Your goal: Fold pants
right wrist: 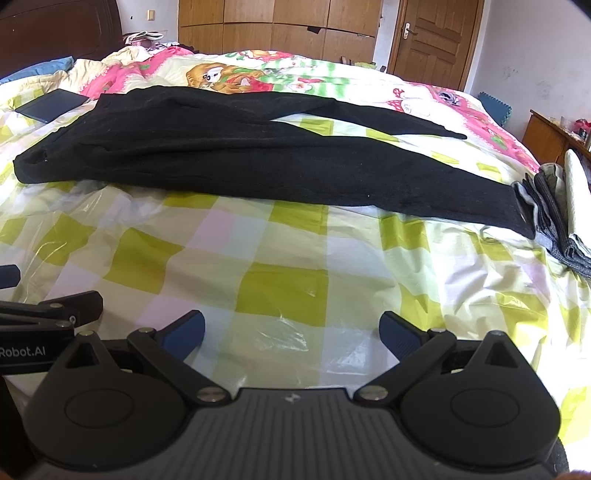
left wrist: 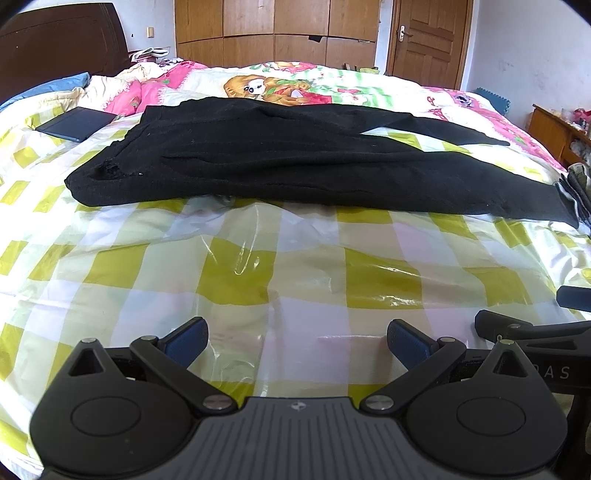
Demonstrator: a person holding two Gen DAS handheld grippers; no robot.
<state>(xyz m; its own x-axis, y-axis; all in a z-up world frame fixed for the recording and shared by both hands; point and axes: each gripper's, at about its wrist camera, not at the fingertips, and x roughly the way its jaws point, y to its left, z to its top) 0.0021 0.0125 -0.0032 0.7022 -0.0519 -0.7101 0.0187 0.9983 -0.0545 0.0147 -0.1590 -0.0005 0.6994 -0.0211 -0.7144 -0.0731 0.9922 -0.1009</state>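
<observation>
Nearest to us, at six o'clock in each wrist view, our two grippers hang side by side over the bed. The left gripper (left wrist: 297, 341) has its fingers (left wrist: 186, 341) spread wide with nothing between them, and the right gripper (right wrist: 291, 334) shows the same, blue-padded fingers (right wrist: 400, 334) parted and empty. Under both lies a glossy yellow-and-white checked sheet (left wrist: 258, 266), creased and catching the light.

Beyond that, toward twelve o'clock, we see the black pants (left wrist: 280, 162) spread flat across the bed, waistband toward nine o'clock and legs running toward three o'clock. The legs part, one ending further back than the other. Neither gripper touches the pants.

At three o'clock a folded grey stack (right wrist: 554, 221) sits just beside the nearer leg's cuff. At ten o'clock a dark flat tablet (left wrist: 75, 123) lies near the waistband. Farther back are the cartoon-print quilt (left wrist: 295, 83), wooden wardrobes (left wrist: 273, 29) and a door (left wrist: 424, 40).
</observation>
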